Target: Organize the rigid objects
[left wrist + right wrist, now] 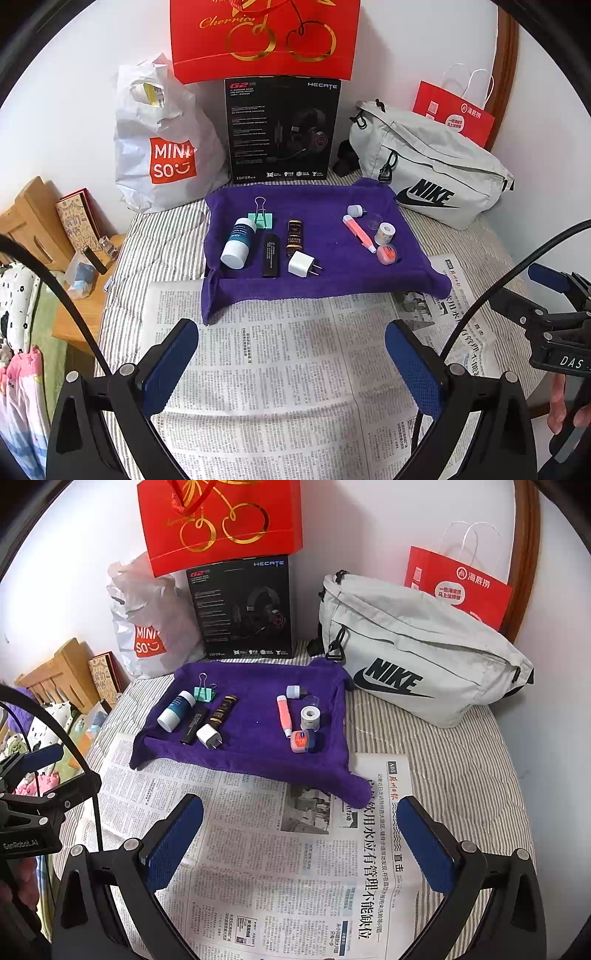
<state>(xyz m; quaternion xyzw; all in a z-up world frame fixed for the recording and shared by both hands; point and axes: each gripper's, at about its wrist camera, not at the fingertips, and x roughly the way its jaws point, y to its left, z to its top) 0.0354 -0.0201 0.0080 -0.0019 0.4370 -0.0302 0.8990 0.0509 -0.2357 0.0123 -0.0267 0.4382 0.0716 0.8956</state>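
Both tongs hovered wide apart and empty above the newspaper (280, 369), the small objects ahead on the purple towel (332, 273).

Ahead of the left gripper (291, 363), a white-capped bottle (239, 242), black stick (270, 254), brown tube (294, 238) and white charger (301, 264) lay close together; ahead of the right gripper (301, 843) lay a pink pen (283, 715), tape roll (309, 716) and round tin (302, 740).

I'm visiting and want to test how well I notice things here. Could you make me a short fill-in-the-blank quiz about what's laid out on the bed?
1. The small items lie on a ____ towel.
2. The white charger plug has ____ metal prongs.
3. The grey bag carries the word ____.
4. Under the open fingers of the left gripper and right gripper lies a ____.

Missing words: purple; two; NIKE; newspaper
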